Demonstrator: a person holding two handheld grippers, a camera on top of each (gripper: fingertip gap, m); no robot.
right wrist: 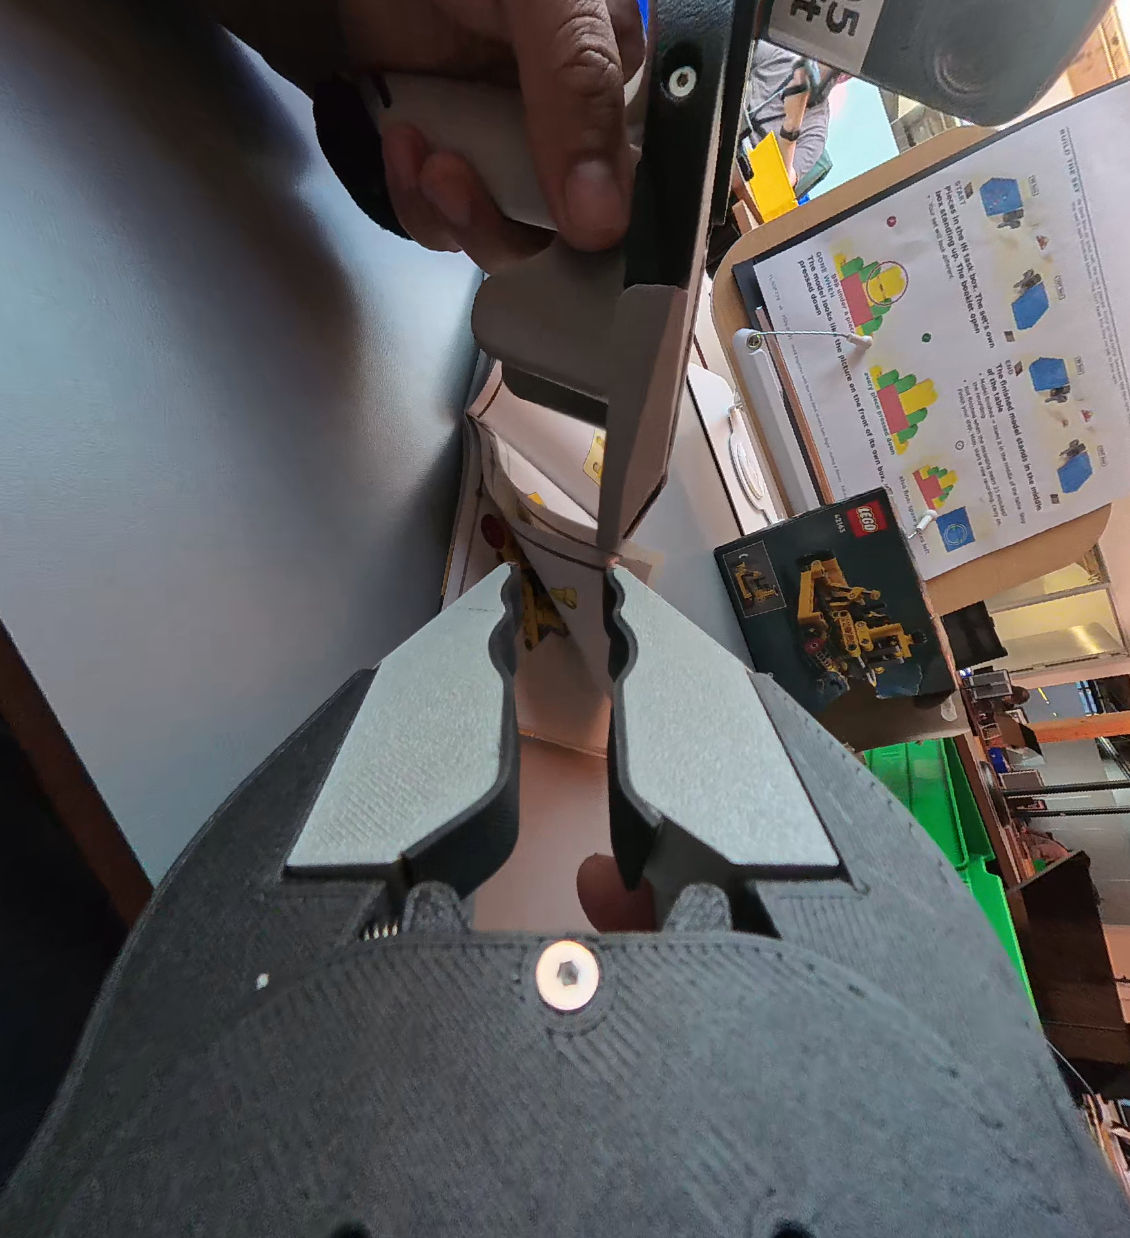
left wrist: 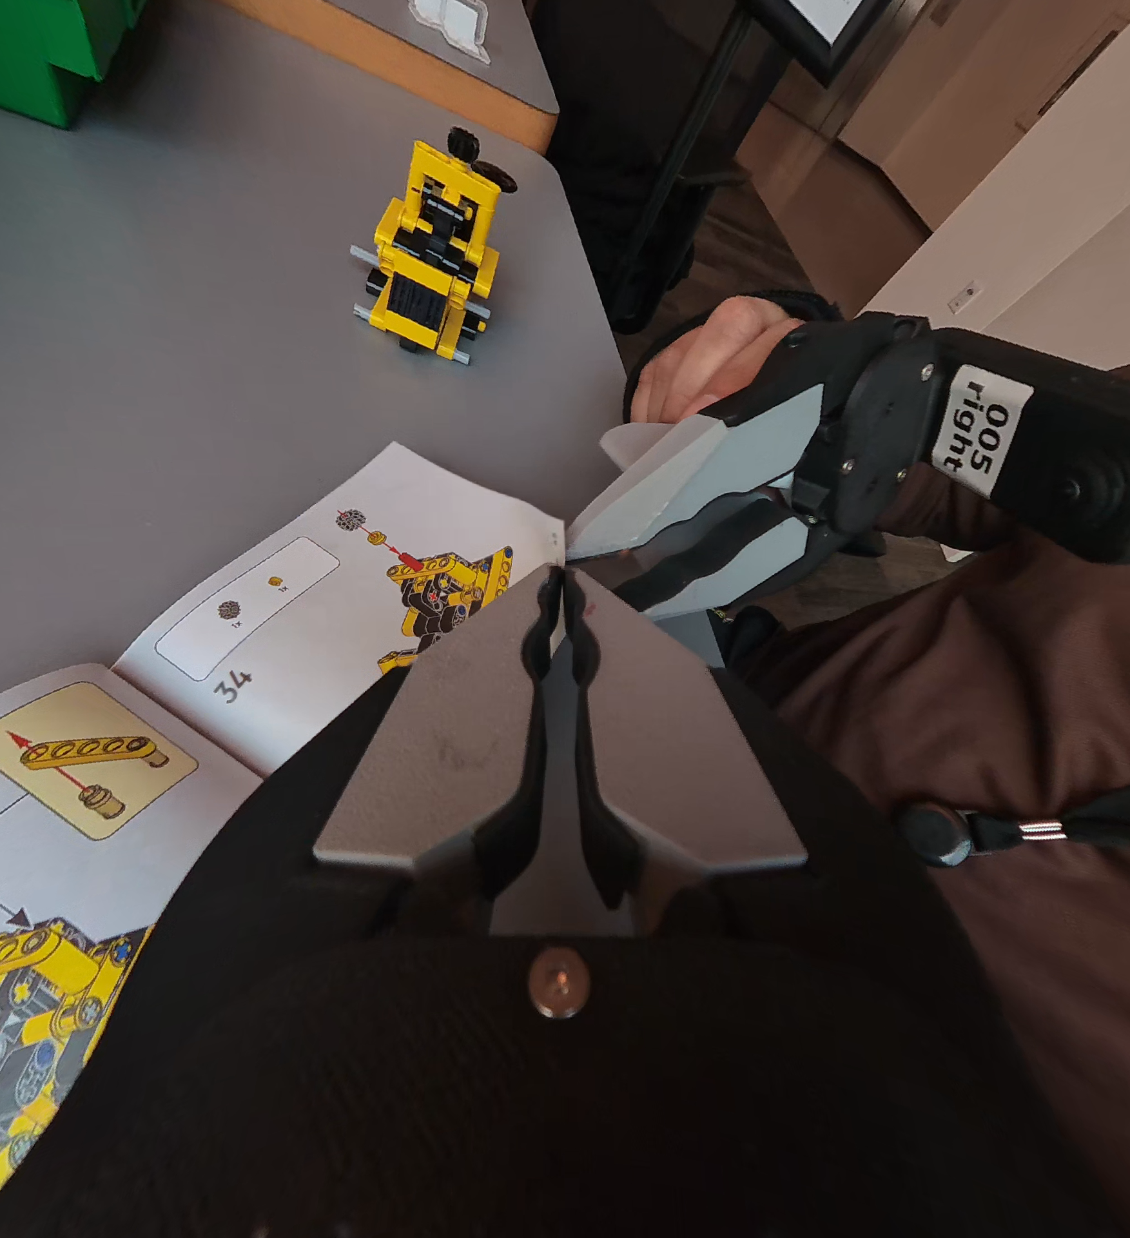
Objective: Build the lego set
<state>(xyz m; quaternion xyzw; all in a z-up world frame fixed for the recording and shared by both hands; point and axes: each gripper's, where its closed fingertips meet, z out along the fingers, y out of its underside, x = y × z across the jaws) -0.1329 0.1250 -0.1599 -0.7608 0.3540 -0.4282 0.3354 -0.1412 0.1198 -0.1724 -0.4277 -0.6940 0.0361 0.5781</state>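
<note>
In the left wrist view the left gripper [left wrist: 560, 577] fills the lower centre of the frame and hides the lower right part of the open instruction booklet [left wrist: 321, 603]. Its fingers are pressed together at the tips, right on the outer corner of the booklet's right-hand page; whether paper is actually pinched between them is hard to make out here. In the right wrist view the same gripper comes down from the top centre as a narrow wedge, its tips nipping the edge of a lifted page, with a person's hand [right wrist: 508, 134] wrapped around its handle.

The right gripper [right wrist: 558, 579] takes up the lower part of its own view. Its fingers stand clearly apart, a raised page passing through the gap and lying against the right-hand finger [right wrist: 716, 737]; the fingers do not close on it. In the left wrist view this gripper enters from the right, its tips just beside the left gripper's tips at the page corner.

The booklet lies open on the grey worktop [left wrist: 147, 335], its left page cut off by the frame edge. Farther up, in the upper centre, stands the partly built yellow and black lego vehicle [left wrist: 431, 261], well apart from both grippers. A green bin [left wrist: 19, 53] is cut off in the upper left corner. In the right wrist view the lego box [right wrist: 836, 603] stands at middle right.
</note>
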